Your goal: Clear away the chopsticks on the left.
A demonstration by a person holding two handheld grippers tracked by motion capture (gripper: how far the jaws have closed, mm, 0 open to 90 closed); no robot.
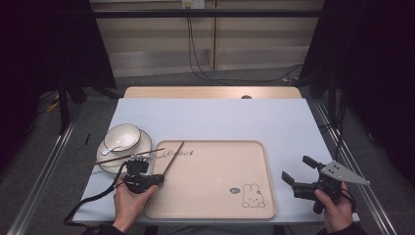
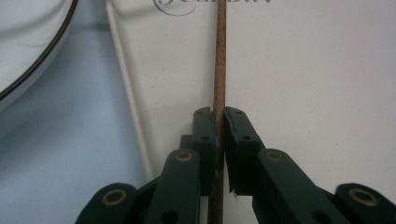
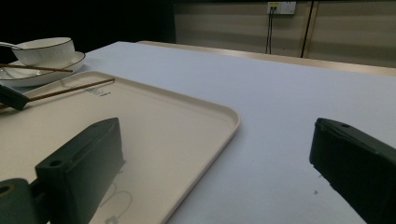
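Even, soft overhead light, dark surroundings; near gripper parts blur close up.

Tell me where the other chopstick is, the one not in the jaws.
In the high view the free chopstick lies across the plate at the table's left, in front of the bowl, just left of the tray.

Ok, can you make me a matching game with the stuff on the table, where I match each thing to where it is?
Things:
1. thin brown wooden chopstick
2. small white spoon
3. round white bowl with a dark rim
4. black drawing of a rabbit

Places:
A. on the white saucer
B. printed on the beige tray
C. between the left gripper jaws
D. inside the bowl

Pairs: 1-C, 2-D, 3-A, 4-B
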